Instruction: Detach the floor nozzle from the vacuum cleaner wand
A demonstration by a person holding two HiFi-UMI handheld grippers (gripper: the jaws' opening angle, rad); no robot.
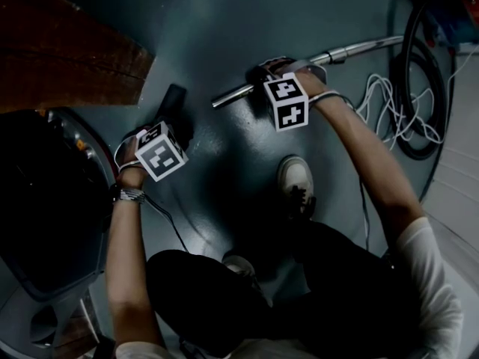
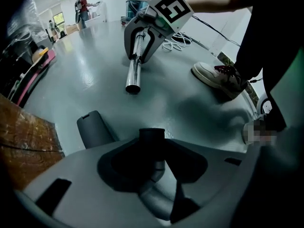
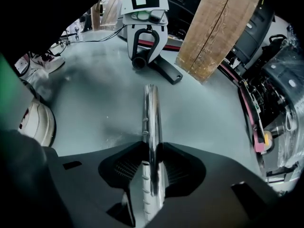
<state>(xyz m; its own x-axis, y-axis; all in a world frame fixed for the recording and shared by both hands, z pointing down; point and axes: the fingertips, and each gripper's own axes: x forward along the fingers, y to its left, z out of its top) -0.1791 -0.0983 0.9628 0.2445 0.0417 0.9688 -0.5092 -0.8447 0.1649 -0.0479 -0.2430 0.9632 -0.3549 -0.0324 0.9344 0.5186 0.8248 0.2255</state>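
The chrome wand (image 1: 359, 48) lies across the grey floor, its open end (image 2: 134, 77) bare and a short gap away from the dark floor nozzle (image 1: 174, 99). My right gripper (image 1: 260, 81) is shut on the wand (image 3: 151, 113), with both pads pressed against the tube. In the right gripper view that tube runs straight ahead between the jaws of the right gripper (image 3: 151, 160). My left gripper (image 1: 171, 126) is shut on the nozzle's black neck (image 2: 152, 137). The nozzle's grey body (image 2: 94, 127) rests on the floor just beyond the left gripper (image 3: 142, 58).
A thick wooden beam (image 3: 213, 27) stands beside the nozzle. A black hose coil (image 1: 412, 88), a white cable (image 1: 382, 103) and the red vacuum canister (image 2: 137, 1) lie at the wand's far end. The person's shoe (image 1: 296, 178) is planted near the wand. Dark machinery (image 1: 45, 200) fills the left.
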